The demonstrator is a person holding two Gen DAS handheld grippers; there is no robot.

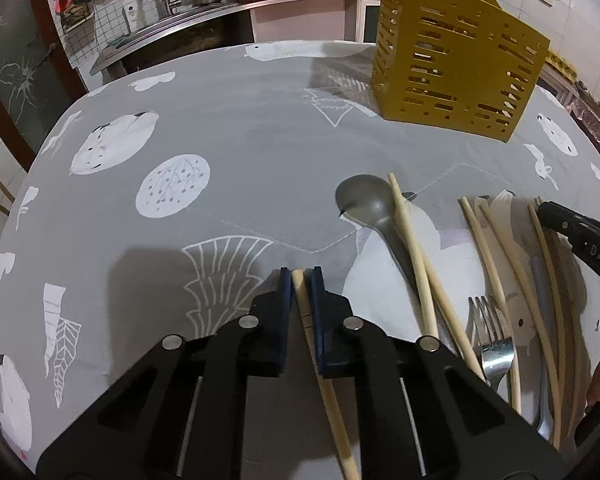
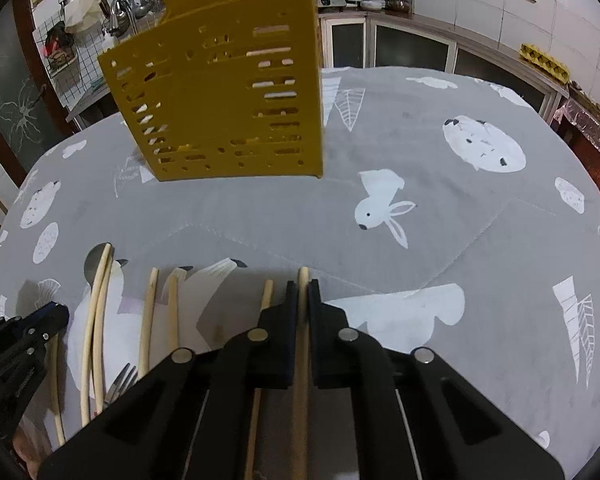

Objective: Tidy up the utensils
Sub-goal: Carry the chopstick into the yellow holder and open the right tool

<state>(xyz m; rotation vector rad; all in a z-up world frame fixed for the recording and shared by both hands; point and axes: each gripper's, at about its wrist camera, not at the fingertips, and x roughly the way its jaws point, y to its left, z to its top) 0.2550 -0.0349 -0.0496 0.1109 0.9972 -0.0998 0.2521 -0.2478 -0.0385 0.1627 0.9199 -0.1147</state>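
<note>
Left wrist view: left gripper (image 1: 301, 276) is closed on one chopstick (image 1: 306, 320); right gripper (image 2: 303, 288) pinches another chopstick (image 2: 302, 344). One spoon (image 1: 362, 200), one fork (image 1: 496, 344) and several loose chopsticks (image 1: 414, 264) lie before one yellow holder (image 1: 456, 64), on grey tablecloth (image 1: 220, 128) in a kitchen.

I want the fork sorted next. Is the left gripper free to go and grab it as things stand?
Probably not yet. The left gripper is shut on a chopstick, so it has no free jaws. The fork also lies partly under crossed chopsticks, which would hamper a clean grab.
</note>
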